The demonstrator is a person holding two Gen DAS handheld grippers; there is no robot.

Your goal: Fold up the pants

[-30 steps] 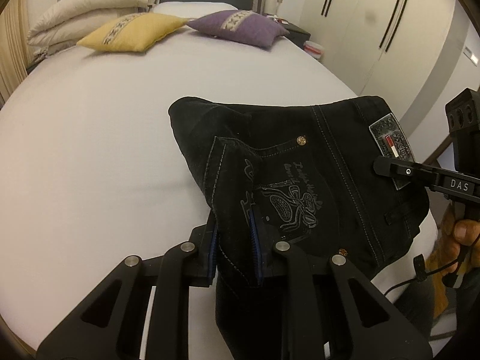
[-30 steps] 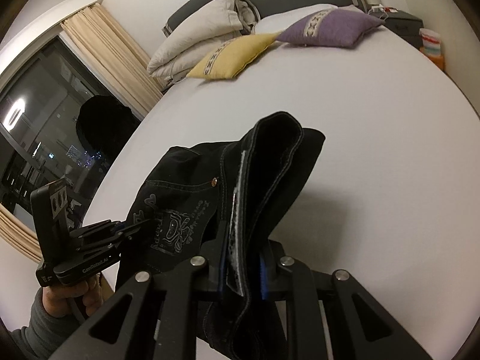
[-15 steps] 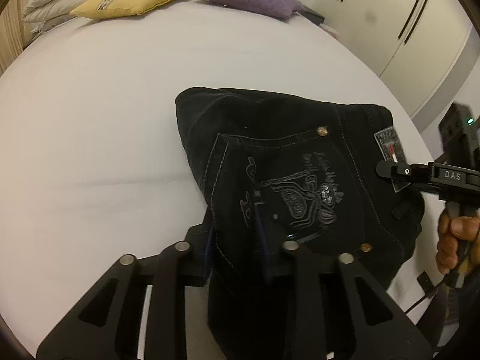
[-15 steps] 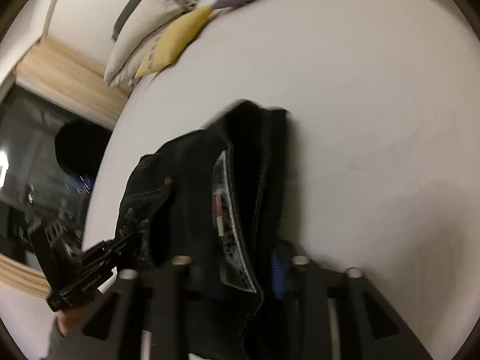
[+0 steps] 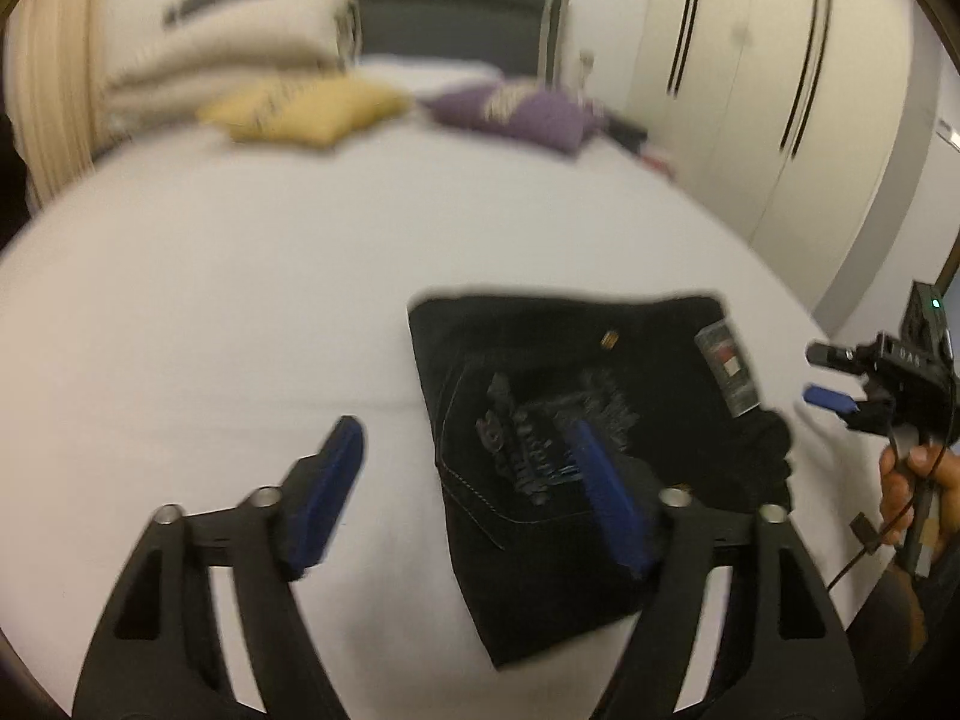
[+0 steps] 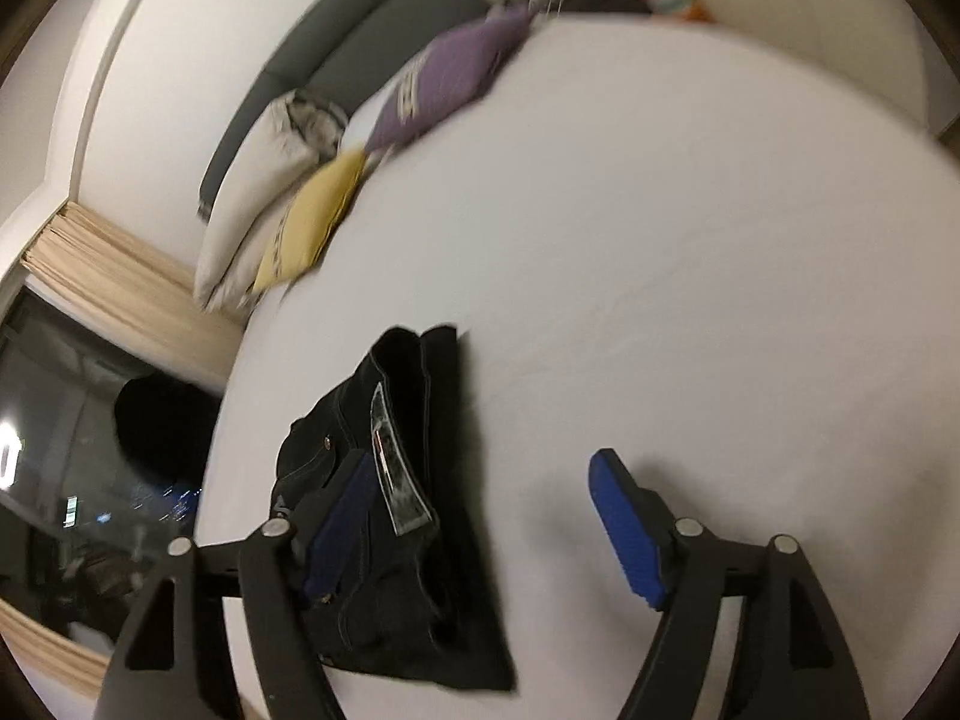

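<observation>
1. Pants (image 5: 576,420) lie folded in a compact black bundle on the bed (image 5: 210,300), near its front edge, pocket stitching and waist label facing up.
2. Your left gripper (image 5: 468,498): fingers have just been opening and now stand wide. Left pad sits over bare sheet, right pad over the pocket area; the bundle's left edge lies between them, nothing pinched.
3. Your right gripper (image 6: 486,528): fingers have also just been opening and stand wide. Left pad is over the fabric beside the label, right pad over bare sheet; no grip on the cloth.
4. In the left wrist view your right hand (image 5: 912,492) holds its gripper just off the bundle's right side.
5. Yellow pillow (image 5: 306,111) and purple pillow (image 5: 516,114) sit well apart from the pants at the head of the bed.
6. Both views are motion-blurred.
</observation>
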